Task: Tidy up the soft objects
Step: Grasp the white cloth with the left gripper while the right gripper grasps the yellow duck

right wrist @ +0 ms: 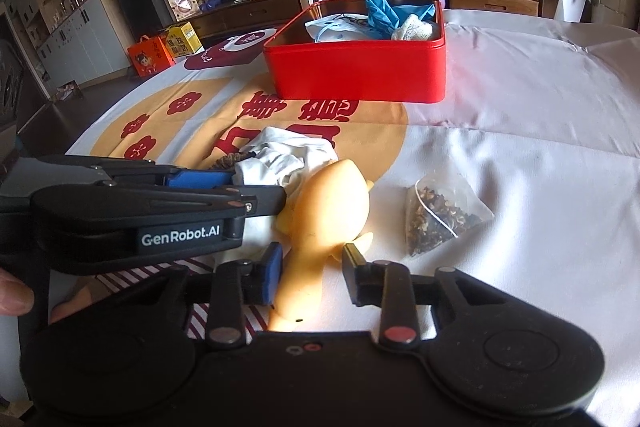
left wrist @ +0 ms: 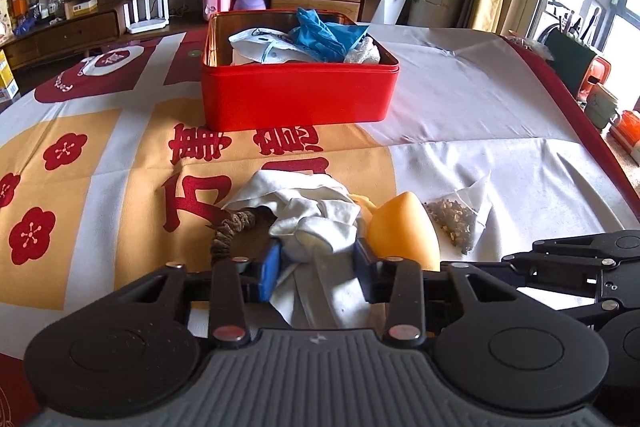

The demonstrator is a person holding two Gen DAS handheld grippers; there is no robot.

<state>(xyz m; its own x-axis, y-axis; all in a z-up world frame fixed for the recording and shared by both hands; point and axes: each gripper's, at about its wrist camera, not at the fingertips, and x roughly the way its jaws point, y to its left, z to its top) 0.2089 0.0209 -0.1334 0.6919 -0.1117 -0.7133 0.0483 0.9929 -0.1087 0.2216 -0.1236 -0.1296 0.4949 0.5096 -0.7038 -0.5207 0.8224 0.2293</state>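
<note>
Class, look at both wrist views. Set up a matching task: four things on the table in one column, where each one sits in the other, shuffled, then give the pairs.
Things
1. white cloth
2. yellow toy
3. tea bag
4. blue glove

Places
A. inside the red tin
B. between the left gripper fingers
C. between the right gripper fingers
D. alone on plain white tablecloth

Pairs: 1-B, 2-C, 3-D, 4-A

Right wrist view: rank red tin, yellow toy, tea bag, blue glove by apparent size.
1. red tin
2. yellow toy: near the camera, so it may look bigger than it is
3. tea bag
4. blue glove: partly buried in the tin and farther off, so its order against the tea bag is unsure
</note>
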